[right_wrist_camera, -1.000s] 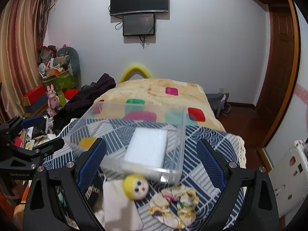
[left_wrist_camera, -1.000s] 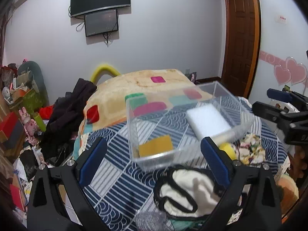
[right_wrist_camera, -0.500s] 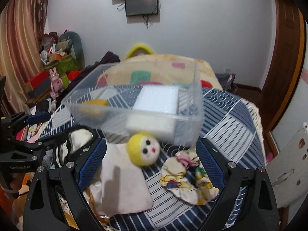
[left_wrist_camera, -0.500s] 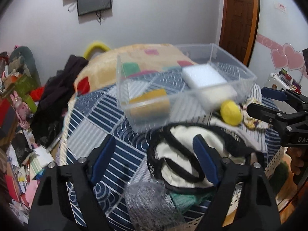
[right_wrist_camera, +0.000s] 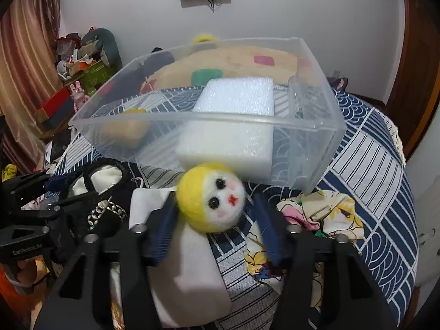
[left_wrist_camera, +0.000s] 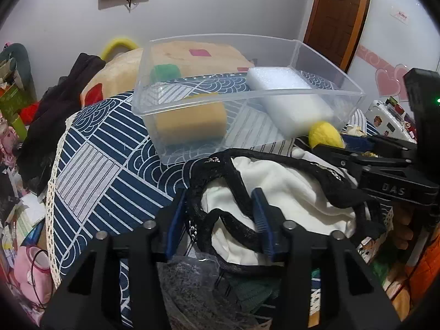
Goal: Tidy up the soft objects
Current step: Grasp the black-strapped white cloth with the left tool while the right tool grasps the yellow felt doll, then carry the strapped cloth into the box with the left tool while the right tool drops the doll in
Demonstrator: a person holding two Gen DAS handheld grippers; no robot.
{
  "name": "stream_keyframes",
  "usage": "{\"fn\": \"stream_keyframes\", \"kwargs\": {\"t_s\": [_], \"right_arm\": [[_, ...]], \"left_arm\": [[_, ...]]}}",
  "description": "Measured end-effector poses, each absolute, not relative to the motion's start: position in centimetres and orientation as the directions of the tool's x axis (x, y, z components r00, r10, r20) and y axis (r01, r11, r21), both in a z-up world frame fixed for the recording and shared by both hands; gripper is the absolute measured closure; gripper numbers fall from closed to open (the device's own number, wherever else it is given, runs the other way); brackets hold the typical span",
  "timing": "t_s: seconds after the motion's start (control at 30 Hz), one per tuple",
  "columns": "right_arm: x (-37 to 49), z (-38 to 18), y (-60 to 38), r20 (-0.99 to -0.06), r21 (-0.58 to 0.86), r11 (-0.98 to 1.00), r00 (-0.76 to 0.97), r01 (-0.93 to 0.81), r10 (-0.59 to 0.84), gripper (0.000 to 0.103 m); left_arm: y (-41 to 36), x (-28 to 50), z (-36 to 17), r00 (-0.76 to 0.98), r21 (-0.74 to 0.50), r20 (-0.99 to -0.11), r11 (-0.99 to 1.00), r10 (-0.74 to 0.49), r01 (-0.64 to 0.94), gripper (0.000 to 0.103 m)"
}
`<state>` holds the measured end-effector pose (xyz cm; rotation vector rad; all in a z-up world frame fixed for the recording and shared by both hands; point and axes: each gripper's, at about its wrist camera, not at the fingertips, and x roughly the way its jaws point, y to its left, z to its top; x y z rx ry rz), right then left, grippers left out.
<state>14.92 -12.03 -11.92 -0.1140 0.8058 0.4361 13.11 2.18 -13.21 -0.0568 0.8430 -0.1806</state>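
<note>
Soft objects lie spread on a blue-and-white patterned cloth [left_wrist_camera: 90,165] over the table. Biggest item: clear plastic bin [right_wrist_camera: 316,115], standing on the cloth w/ a white foam block [right_wrist_camera: 233,121] inside on its right half and a yellow sponge [left_wrist_camera: 189,119] on its left. Just in front of the bin, a white garment w/ black straps [left_wrist_camera: 275,181] sits in a heap. Left gripper [left_wrist_camera: 220,214] is down on it, fingers narrowed around a black strap and white fabric. Right of that, a floral cloth [right_wrist_camera: 324,214] lies crumpled. Yellow-hooded felt doll head [right_wrist_camera: 211,198] rests on a white cloth [right_wrist_camera: 189,269], touching the bin's front wall. Right gripper [right_wrist_camera: 214,228] has fingers close on either side of the doll head, blurred; cannot tell if they grip.
</note>
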Motion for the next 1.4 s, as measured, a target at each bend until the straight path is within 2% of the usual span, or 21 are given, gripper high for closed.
{"fn": "stream_keyframes", "kwargs": {"t_s": [0.03,0.23,0.37,0.9,1.13,1.4], "right_arm": [[14.8,-11.9,-12.1,-0.719,0.071,0.904,0.606,-0.422,0.340,0.061],[13.8,-10.9,-12.2,-0.691,0.044,0.903,0.640,-0.427,0.336,0.062],[12.7,-10.0,-12.6,-0.667,0.025,0.904,0.666,-0.428,0.334,0.062],[10.9,-7.2,-13.0,-0.591,0.023,0.900,0.720,-0.435,0.363,0.062],[10.4,-6.3,-12.7,-0.567,0.008,0.897,0.737,-0.441,0.367,0.062],[10.9,-4.2,-12.3,-0.515,-0.012,0.897,0.772,-0.441,0.373,0.062]], "left_arm": [[2.0,12.9,-13.2,0.656,-0.117,-0.734,0.984,-0.176,0.133,0.064],[1.9,11.5,-12.3,0.691,-0.088,-0.706,0.987,-0.157,0.134,0.077],[2.5,11.2,-11.7,0.705,-0.093,-0.694,0.989,-0.146,0.114,0.082],[3.6,8.4,-6.7,0.804,-0.059,-0.589,0.996,-0.087,0.064,0.085],[3.8,8.6,-4.9,0.827,-0.062,-0.556,0.997,-0.081,0.055,0.085],[3.7,9.7,-1.7,0.875,-0.068,-0.479,0.997,-0.068,0.041,0.085]]}}
